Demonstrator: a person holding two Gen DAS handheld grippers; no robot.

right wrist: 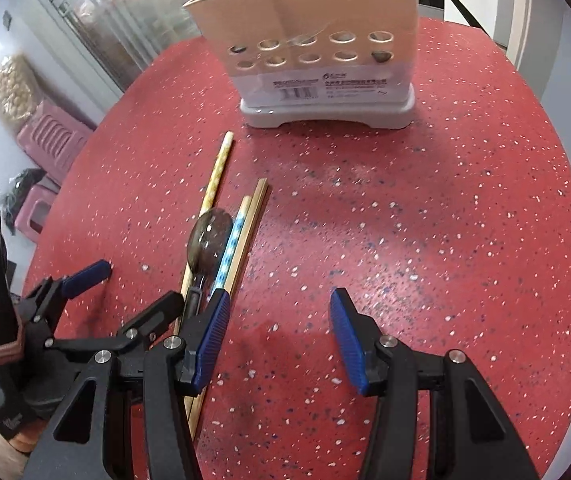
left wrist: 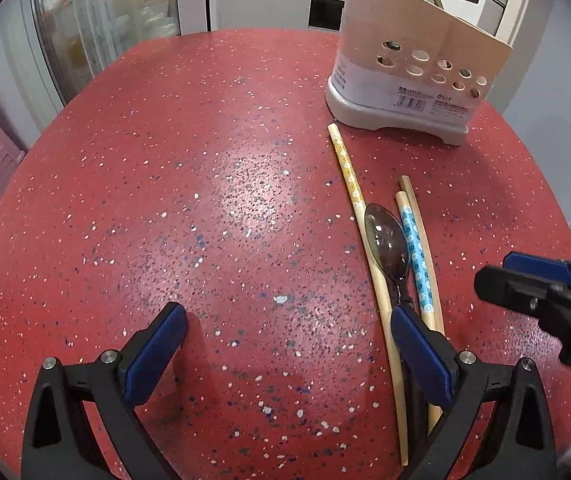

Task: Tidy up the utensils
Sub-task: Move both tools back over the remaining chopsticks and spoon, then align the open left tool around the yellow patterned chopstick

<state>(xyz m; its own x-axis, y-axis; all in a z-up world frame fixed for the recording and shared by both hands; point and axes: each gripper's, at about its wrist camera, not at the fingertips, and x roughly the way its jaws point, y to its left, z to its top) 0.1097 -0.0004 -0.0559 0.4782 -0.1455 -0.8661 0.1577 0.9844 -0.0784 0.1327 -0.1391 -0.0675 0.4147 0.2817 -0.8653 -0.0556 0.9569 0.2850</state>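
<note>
Utensils lie loose on the red speckled tabletop [left wrist: 205, 200], short of the beige perforated plastic cutlery holder [left wrist: 417, 52] on its grey base at the far side. Judging by the handles already poking from its top, that holder is where the loose pieces belong.

The pile holds 4 items, laid roughly parallel and pointing toward the holder: a long bamboo chopstick with a yellow flowered end [left wrist: 349, 176], a dark translucent plastic spoon [left wrist: 387, 240] with its bowl facing up, a chopstick with a blue flowered sleeve [left wrist: 415, 256], and a plain bamboo chopstick [left wrist: 425, 236]. The spoon lies between the yellow and blue sticks, touching or nearly so; which rests on which I cannot tell.

The left gripper [left wrist: 289, 332] hangs low over the table with its jaws spread and nothing between them; only bare tabletop shows in the gap. Its near blue pad sits right over the lower ends of the sticks and the spoon handle.

The right gripper [right wrist: 277, 328] is likewise released, with empty table between its pads, and the bundle lies just outside its left finger.

Both tools angle steeply downward beside the handle ends, likely lining up for a pick. Crowded, thin sticks could roll or come up together.
</note>
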